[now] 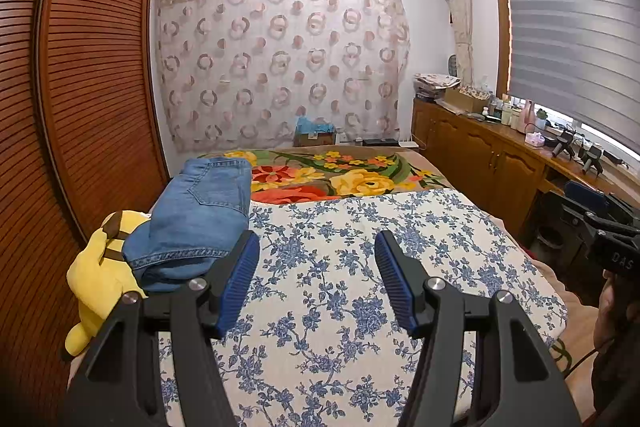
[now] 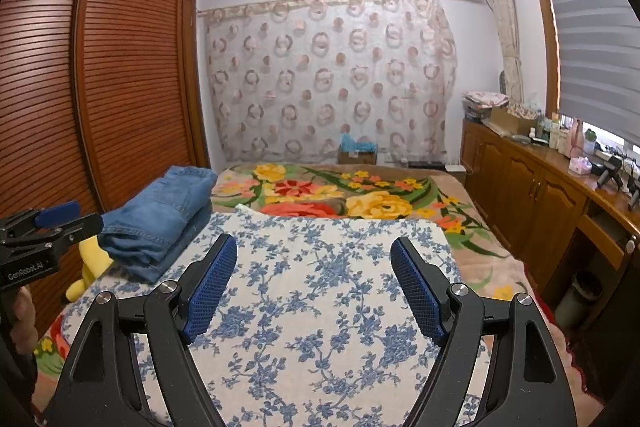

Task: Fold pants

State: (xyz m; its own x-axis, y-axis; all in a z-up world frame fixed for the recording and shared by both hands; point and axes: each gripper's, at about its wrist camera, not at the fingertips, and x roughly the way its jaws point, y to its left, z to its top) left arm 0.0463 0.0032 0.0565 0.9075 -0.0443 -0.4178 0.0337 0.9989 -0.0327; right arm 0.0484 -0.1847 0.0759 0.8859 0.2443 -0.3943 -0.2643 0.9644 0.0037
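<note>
Here, folded jeans (image 1: pixel 200 211) stacked at the left edge of the bed (image 1: pixel 360 183), beside a yellow plush toy (image 1: pixel 96 275). Left gripper (image 1: pixel 316 283) and right gripper (image 2: pixel 312 287) both open and empty over the blue-flowered cloth (image 2: pixel 320 307) (no garment on it). Fold apparently complete; next move likely fetching another pair, none visible.

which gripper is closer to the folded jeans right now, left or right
Left. The left gripper hangs open just beside the folded jeans, which lie at its left finger. The right gripper sits open farther right over the blue floral cloth, clear of them.
</note>
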